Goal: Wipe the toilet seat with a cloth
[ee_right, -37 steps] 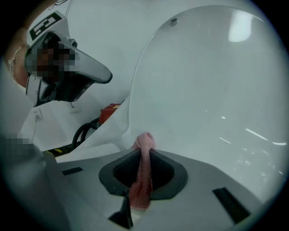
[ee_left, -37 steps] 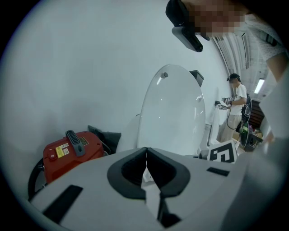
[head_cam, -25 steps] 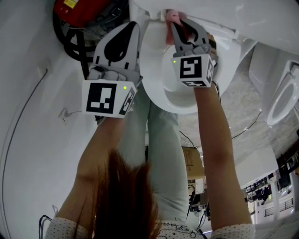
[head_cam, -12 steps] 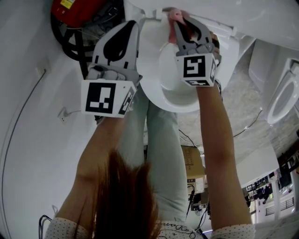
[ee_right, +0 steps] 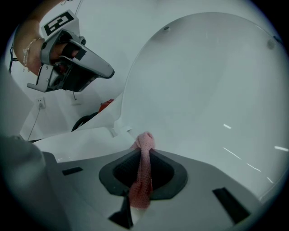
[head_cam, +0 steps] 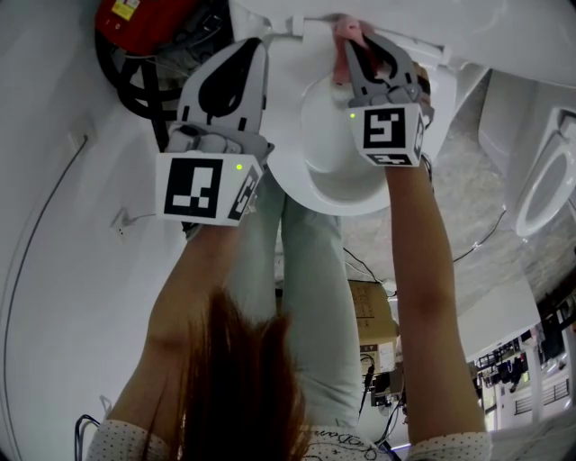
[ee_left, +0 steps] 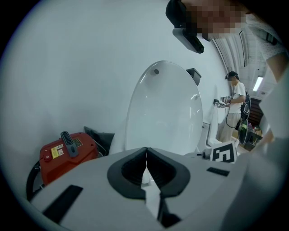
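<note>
The white toilet seat [head_cam: 331,185] lies below my hands, with its lid [ee_right: 216,85] raised behind it. My right gripper [head_cam: 353,42] is shut on a pink cloth [head_cam: 342,30], and the cloth's tip touches the back of the seat near the hinge [ee_right: 118,130]. In the right gripper view the cloth [ee_right: 142,169] runs as a pinched strip between the jaws of that gripper [ee_right: 143,151]. My left gripper [head_cam: 258,47] hovers over the seat's left side, shut with nothing in it. In its own view the left gripper [ee_left: 146,152] faces the lid [ee_left: 165,113].
A red machine [head_cam: 135,16] with black hoses sits by the wall at the toilet's left. Another toilet [head_cam: 547,185] stands at the right. A cardboard box [head_cam: 369,306] and cables lie on the floor. A person [ee_left: 235,106] stands far off.
My right gripper has slid the cloth a little to the right and farther back along the seat's rear. The left gripper has stayed put.
</note>
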The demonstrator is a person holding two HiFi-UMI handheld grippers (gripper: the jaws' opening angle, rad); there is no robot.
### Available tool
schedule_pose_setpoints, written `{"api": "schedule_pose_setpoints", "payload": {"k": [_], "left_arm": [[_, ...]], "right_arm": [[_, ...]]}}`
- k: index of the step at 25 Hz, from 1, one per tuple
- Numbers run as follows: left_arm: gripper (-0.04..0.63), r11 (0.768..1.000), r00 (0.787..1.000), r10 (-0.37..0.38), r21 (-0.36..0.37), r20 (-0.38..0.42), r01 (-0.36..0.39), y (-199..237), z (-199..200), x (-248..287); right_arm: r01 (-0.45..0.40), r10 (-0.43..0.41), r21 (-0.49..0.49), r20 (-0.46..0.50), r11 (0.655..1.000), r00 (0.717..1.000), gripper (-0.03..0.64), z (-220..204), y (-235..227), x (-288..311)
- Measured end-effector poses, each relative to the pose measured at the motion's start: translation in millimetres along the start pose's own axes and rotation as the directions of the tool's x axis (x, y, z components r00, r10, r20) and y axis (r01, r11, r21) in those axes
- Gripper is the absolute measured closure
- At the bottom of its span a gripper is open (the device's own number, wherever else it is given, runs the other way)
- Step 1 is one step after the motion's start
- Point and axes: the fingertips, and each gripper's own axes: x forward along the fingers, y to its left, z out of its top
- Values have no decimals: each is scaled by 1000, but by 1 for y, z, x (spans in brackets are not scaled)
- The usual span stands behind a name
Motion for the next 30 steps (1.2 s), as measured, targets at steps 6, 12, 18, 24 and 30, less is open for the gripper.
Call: {"api": "schedule_pose_setpoints", "payload": {"k": [6, 12, 18, 24, 30], "left_arm": [[591, 1000, 1000, -4, 6, -4, 4, -5, 1, 0], [591, 1000, 1000, -11, 12, -1, 11, -12, 0, 1], [591, 1000, 1000, -19, 19, -3, 19, -16, -1, 1], [592, 999, 1000, -22, 23, -8, 22, -22, -3, 2], [591, 999, 1000, -21, 30, -8, 21, -27, -2, 3]], "right_arm": [[19, -19, 11, -7, 1000, 1000, 558, -8, -10, -7], [36, -36, 12, -12, 999, 999, 558, -16, -19, -15], [51, -51, 11, -19, 999, 999, 558, -24, -28, -21], [65, -65, 13, -30, 998, 997, 558, -33, -37, -28], [80, -79, 18, -40, 997, 996, 558, -40, -45, -35]]}}
